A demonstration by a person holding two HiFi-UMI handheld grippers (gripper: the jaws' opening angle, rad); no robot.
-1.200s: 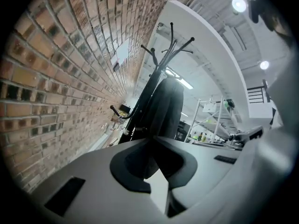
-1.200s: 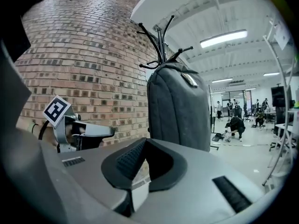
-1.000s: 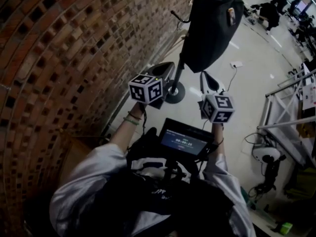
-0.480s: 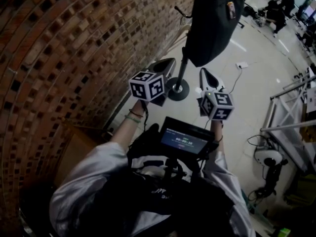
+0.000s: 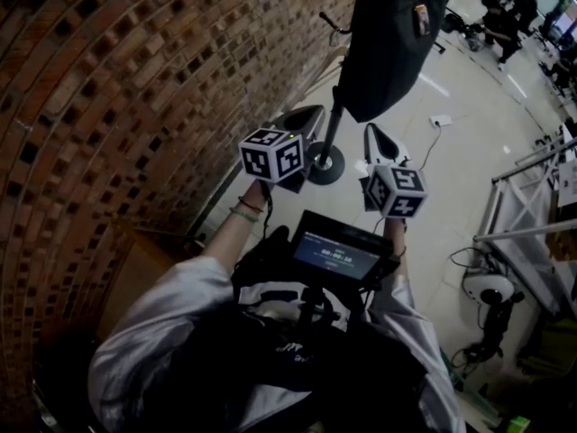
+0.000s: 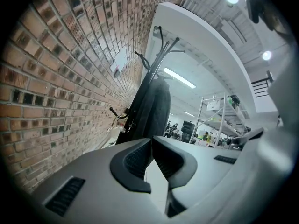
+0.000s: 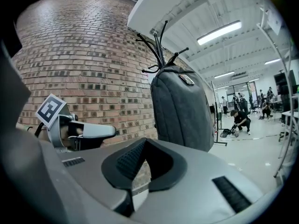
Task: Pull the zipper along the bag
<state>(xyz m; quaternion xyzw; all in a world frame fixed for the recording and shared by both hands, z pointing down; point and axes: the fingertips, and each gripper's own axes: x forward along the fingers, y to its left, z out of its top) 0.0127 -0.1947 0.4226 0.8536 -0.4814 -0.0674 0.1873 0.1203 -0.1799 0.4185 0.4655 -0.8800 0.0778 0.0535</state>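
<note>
A dark grey backpack [image 5: 388,43] hangs from a black coat stand [image 5: 332,124] beside the brick wall; the backpack [image 7: 182,106] is upright with a small tag near its top. The zipper pull is too small to make out. My left gripper [image 5: 309,115] is held below the bag, near the stand's pole, with jaws shut and nothing between them [image 6: 152,139]. To its right, my right gripper [image 5: 375,135] is also below the bag and apart from it, shut on nothing [image 7: 145,140]. The left gripper [image 7: 100,131] shows in the right gripper view.
The brick wall [image 5: 135,79] runs along the left. The stand's round base [image 5: 325,162] sits on the pale floor. A metal rack [image 5: 523,206] stands at the right. A cable and small box [image 5: 442,118] lie on the floor. People [image 7: 240,120] are far off.
The view has shifted a little, so the bag sits higher in the picture. Both grippers have stayed shut in nearly the same place below the bag.
</note>
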